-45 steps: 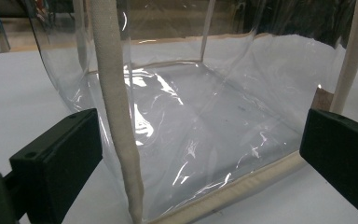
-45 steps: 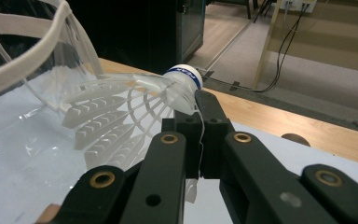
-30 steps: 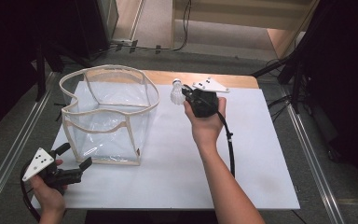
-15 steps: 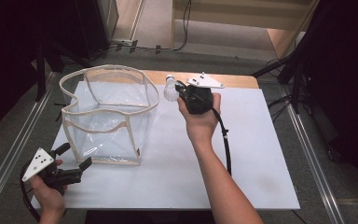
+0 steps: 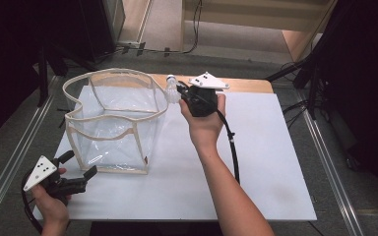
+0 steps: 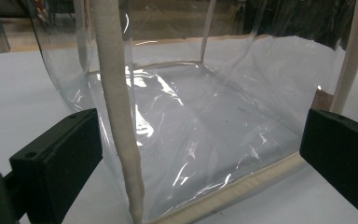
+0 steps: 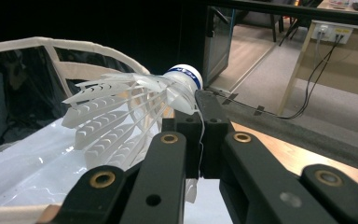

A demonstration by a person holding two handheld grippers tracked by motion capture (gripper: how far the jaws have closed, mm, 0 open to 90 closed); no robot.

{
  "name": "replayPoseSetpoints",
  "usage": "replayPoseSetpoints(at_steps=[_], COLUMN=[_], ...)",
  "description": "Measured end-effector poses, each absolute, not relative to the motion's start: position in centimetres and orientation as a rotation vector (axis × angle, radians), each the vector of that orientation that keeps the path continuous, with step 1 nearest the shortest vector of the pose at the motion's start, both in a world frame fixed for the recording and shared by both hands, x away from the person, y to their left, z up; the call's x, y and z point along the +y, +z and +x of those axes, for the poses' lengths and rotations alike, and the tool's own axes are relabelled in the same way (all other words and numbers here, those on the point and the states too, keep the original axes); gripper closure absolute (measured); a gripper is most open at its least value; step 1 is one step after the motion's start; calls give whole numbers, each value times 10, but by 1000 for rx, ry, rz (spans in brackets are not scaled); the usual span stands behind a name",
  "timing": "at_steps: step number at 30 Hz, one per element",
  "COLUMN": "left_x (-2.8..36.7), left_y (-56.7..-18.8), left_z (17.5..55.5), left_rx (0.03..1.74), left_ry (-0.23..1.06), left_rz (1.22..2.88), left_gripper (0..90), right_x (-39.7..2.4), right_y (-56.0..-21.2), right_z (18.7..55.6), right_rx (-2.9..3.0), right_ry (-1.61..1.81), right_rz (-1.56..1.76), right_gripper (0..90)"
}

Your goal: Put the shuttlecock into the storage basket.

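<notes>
White feathered shuttlecock (image 7: 135,109) sits clamped in the right claw (image 5: 181,91), just at the three o'clock rim of the clear cream-trimmed plastic bag (image 5: 113,123). Released too early, it could fall outside onto the table (image 5: 275,162); left claw (image 5: 78,169) gapes empty at seven o'clock.

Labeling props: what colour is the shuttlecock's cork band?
Blue band on the white shuttlecock; clearest in the right gripper view.
</notes>
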State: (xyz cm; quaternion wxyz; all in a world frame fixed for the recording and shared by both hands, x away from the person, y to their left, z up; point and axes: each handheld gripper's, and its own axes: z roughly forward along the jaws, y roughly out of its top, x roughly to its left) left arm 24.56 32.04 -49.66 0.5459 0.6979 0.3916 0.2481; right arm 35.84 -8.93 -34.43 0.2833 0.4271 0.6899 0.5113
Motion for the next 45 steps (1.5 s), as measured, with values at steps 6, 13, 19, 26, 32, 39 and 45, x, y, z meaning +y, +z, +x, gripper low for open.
replayPoseSetpoints(at_steps=[6, 13, 19, 26, 32, 39, 45], left_x=[320, 320, 320, 320, 320, 321, 321], left_y=[-497, -497, -497, -497, -497, -497, -496], left_z=[246, 246, 246, 246, 246, 245, 245], left_rx=[928, 928, 928, 928, 927, 929, 928], left_ry=[588, 588, 588, 586, 587, 585, 583], left_rz=[1654, 1655, 1656, 1652, 1655, 1655, 1651], left_gripper=[0, 0, 0, 0, 0, 0, 0], right_x=[-82, -71, -63, -54, -45, -34, -35], right_y=[-342, -340, -339, -340, -343, -347, -350], right_z=[358, 357, 356, 354, 353, 352, 349], right_rx=[1850, 1864, 1878, 1894, 1916, 1946, 2015], right_ry=[1385, 1408, 1416, 1426, 1432, 1431, 1455], right_rz=[1129, 1100, 1083, 1054, 1035, 1019, 960], right_gripper=[866, 866, 865, 865, 865, 861, 484])
